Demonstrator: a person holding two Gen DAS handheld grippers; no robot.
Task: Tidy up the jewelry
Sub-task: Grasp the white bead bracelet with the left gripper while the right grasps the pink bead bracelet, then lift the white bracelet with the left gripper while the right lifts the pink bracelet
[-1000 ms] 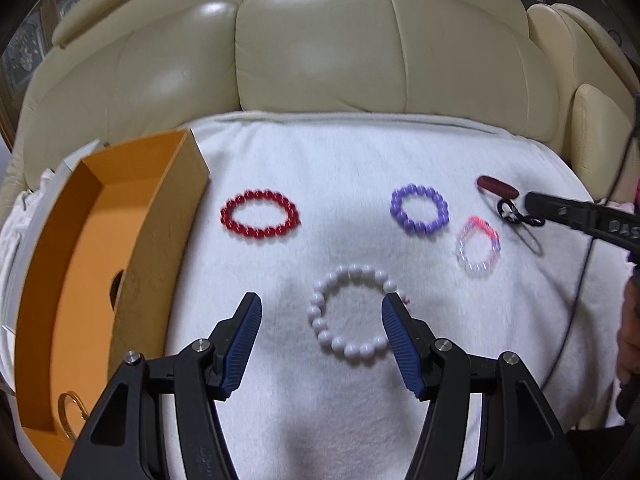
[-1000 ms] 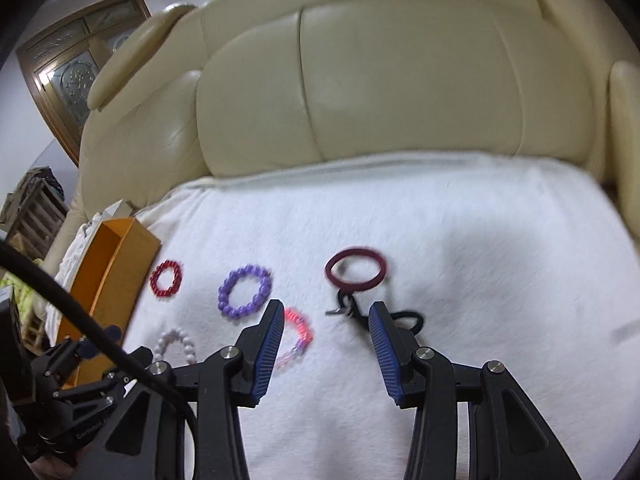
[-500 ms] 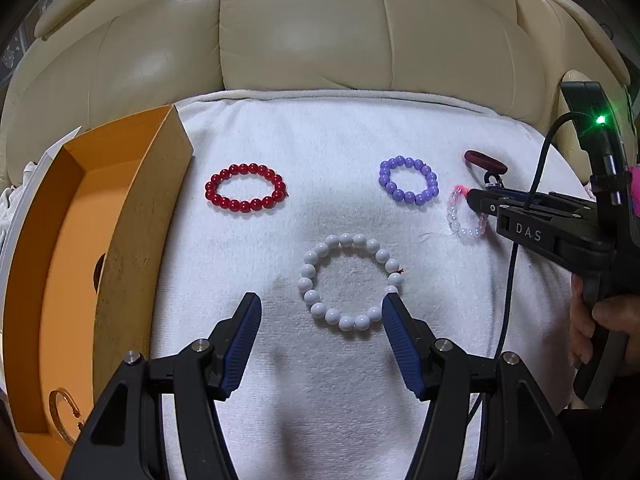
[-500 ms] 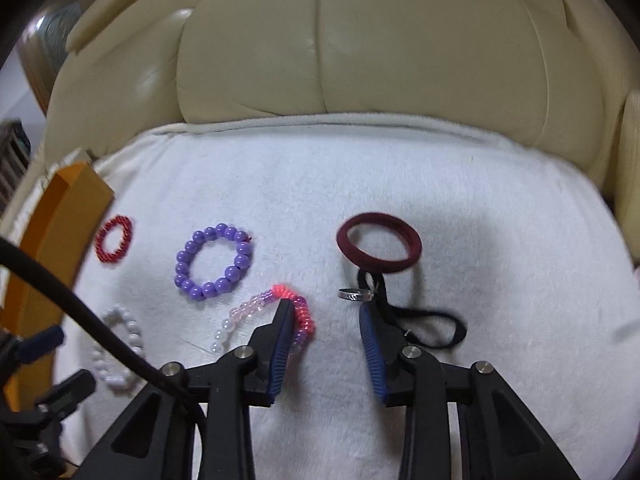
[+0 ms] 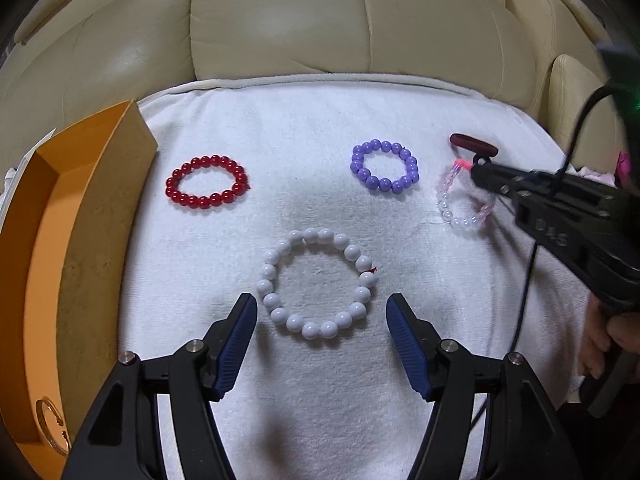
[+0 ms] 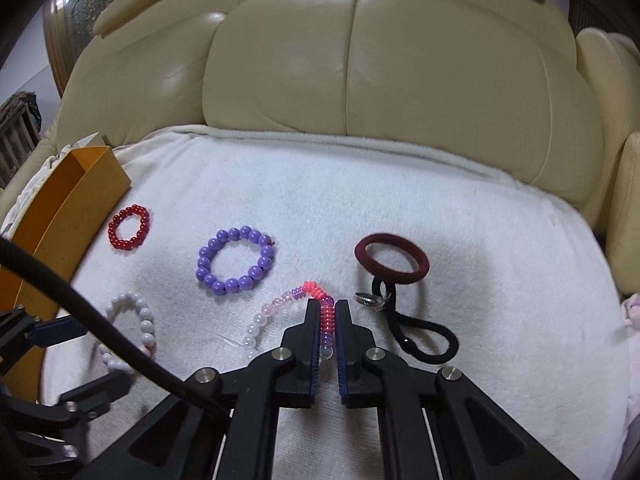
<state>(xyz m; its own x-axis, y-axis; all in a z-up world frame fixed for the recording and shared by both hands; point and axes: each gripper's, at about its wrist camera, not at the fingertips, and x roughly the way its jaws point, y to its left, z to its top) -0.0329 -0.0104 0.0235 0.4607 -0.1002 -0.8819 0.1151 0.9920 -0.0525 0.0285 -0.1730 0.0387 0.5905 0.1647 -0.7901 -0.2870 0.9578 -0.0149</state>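
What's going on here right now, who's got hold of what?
A person is sorting bracelets laid on a white towel beside an orange box. The right tool has just been closing and is now clamped on the pink-and-clear beaded bracelet, which still lies on the towel. The left tool is open, hovering around the white bead bracelet without touching it. The red bracelet and purple bracelet lie untouched.

Sofa (image 6: 400, 80) looks like glossy cream leather, and the white towel (image 5: 320, 128) over it is fuzzy matt cloth. White bracelet (image 5: 318, 284) and purple bracelet (image 6: 235, 260) have shiny smooth beads. Orange box (image 5: 96, 208) is matt cardboard; dark red ring (image 6: 392, 258) looks ribbed.
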